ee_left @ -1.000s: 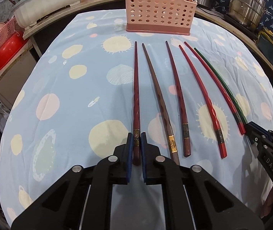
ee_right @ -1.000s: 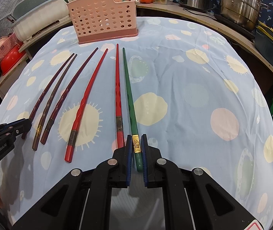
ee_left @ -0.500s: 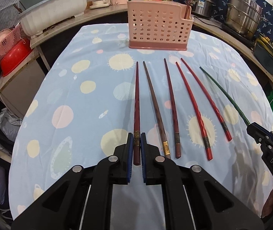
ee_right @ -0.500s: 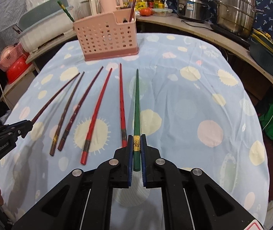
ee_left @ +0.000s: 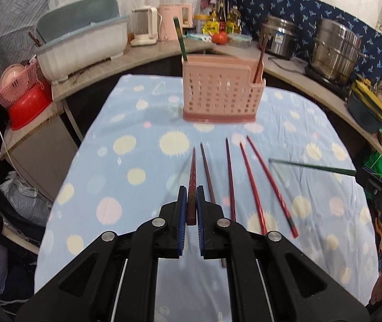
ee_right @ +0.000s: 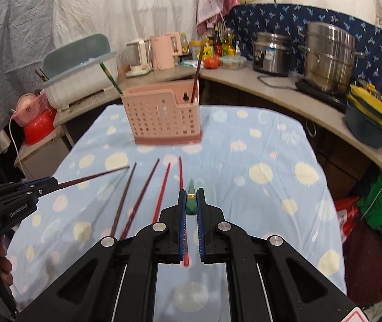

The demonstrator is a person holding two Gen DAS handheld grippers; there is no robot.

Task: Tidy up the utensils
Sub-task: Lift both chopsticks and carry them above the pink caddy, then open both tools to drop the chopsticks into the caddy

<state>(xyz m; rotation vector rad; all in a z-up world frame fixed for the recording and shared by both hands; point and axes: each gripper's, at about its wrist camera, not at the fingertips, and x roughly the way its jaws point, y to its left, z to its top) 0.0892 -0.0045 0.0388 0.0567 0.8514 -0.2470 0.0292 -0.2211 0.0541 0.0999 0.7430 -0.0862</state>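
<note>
A: What does the left wrist view give?

B: The left gripper [ee_left: 190, 200] has its jaws clamped on the thick end of a dark red chopstick [ee_left: 191, 179], which points forward and is lifted clear of the blue spotted tablecloth [ee_left: 126, 166]. Four more chopsticks [ee_left: 250, 177] lie on the cloth just to its right, fanned out side by side. Beyond them, near the far edge, stands the pink holder [ee_left: 219, 95], with one green stick [ee_left: 180, 39] leaning out at its left end and one dark stick [ee_left: 259, 61] in the small section at its right end.

A: And the other hand there?

B: The right gripper [ee_left: 365, 175] shows at the right edge, carrying a green chopstick [ee_left: 312, 167] that sticks out level above the table.

A: Now the right wrist view.

B: The right gripper [ee_right: 191, 202] is pinched tight on the butt of the green chopstick [ee_right: 191, 201], seen end-on. The left gripper [ee_right: 48, 183] comes in from the left, closed on the dark red chopstick [ee_right: 94, 177], which is in the air. Four chopsticks [ee_right: 142, 187] rest on the tablecloth [ee_right: 258, 187] between them, and the holder [ee_right: 164, 115] stands behind.
</note>
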